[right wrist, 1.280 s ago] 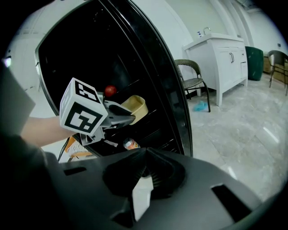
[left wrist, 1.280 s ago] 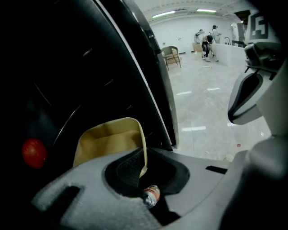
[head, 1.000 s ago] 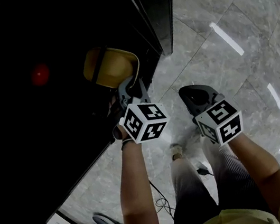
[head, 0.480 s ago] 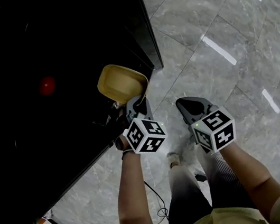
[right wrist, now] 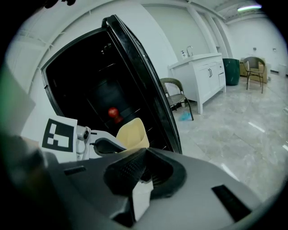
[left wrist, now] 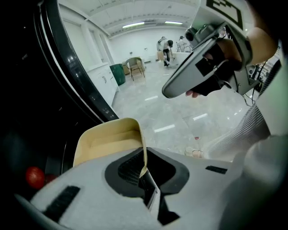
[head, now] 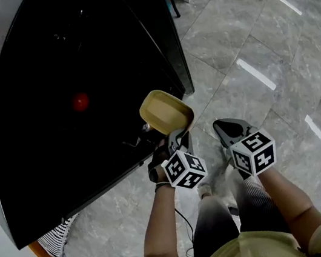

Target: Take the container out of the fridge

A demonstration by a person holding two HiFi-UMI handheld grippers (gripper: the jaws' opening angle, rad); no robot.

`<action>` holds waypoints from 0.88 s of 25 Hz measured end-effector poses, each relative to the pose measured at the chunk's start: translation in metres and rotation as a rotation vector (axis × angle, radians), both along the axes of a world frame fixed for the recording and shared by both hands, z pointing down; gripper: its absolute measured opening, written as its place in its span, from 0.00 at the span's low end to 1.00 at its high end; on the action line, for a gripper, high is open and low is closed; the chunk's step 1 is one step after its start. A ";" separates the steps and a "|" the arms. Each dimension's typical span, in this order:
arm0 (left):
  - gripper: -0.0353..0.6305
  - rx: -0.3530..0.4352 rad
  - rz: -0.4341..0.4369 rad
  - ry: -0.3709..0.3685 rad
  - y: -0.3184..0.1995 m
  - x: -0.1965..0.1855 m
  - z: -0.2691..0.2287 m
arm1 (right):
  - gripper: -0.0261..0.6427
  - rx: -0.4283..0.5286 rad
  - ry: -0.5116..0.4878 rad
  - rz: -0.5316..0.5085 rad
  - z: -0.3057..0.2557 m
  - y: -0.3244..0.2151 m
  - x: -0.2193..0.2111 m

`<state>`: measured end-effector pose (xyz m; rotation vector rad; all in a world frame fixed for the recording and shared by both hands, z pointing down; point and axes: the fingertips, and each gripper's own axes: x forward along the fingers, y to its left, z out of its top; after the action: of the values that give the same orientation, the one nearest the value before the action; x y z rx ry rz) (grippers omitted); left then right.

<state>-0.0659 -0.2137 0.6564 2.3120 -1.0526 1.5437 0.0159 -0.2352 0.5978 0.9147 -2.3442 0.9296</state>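
Note:
A shallow beige container [head: 163, 110] hangs just outside the dark fridge opening [head: 55, 125], over the grey floor. My left gripper [head: 172, 136] is shut on the container's near rim; in the left gripper view the thin rim [left wrist: 143, 155] runs down between the closed jaws. The container [right wrist: 132, 132] also shows in the right gripper view, in front of the fridge door's edge. My right gripper [head: 224, 129] is beside the left one, to its right, with its jaws [right wrist: 141, 173] shut and nothing in them. A small red thing [head: 80, 101] remains inside the fridge.
The black fridge door edge [head: 175, 48] stands just behind the container. White counter cabinets [right wrist: 202, 72] and a wicker chair [right wrist: 173, 92] stand beyond it. My legs and a shoe [head: 205, 188] are below the grippers. People [left wrist: 164, 44] stand far off.
The container has come out of the dark fridge opening and moved right and up with the left gripper. The right gripper has risen beside it. The head view now takes in more of the fridge.

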 end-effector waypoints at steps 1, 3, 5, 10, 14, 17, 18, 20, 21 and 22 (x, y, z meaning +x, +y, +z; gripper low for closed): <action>0.11 -0.002 0.011 0.001 0.005 0.002 -0.006 | 0.08 0.003 -0.002 -0.003 -0.006 0.002 0.001; 0.11 -0.006 0.036 -0.003 0.017 0.007 -0.017 | 0.08 0.013 -0.005 -0.011 -0.019 0.005 0.002; 0.11 -0.010 0.049 -0.007 0.029 0.008 -0.027 | 0.08 0.025 -0.005 -0.020 -0.030 0.008 0.003; 0.11 0.011 0.032 0.009 0.046 0.007 -0.056 | 0.08 0.044 -0.006 -0.049 -0.056 0.022 0.003; 0.11 0.035 0.026 0.022 0.055 0.014 -0.082 | 0.08 0.067 -0.005 -0.067 -0.078 0.033 0.005; 0.11 0.051 0.017 0.033 0.065 0.016 -0.101 | 0.08 0.083 -0.018 -0.068 -0.097 0.040 0.002; 0.11 0.057 0.012 0.038 0.070 0.016 -0.107 | 0.08 0.090 -0.021 -0.068 -0.104 0.043 0.002; 0.11 0.068 0.001 0.046 0.081 0.018 -0.120 | 0.08 0.104 -0.032 -0.065 -0.118 0.049 0.002; 0.11 0.071 -0.003 0.047 0.085 0.018 -0.125 | 0.08 0.111 -0.038 -0.064 -0.125 0.051 0.003; 0.11 0.074 -0.004 0.046 0.089 0.017 -0.130 | 0.08 0.119 -0.044 -0.064 -0.131 0.053 0.002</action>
<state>-0.0492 -0.1247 0.5264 2.3795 -1.1208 1.4666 0.0178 -0.1824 0.4663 0.8676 -2.4734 0.8004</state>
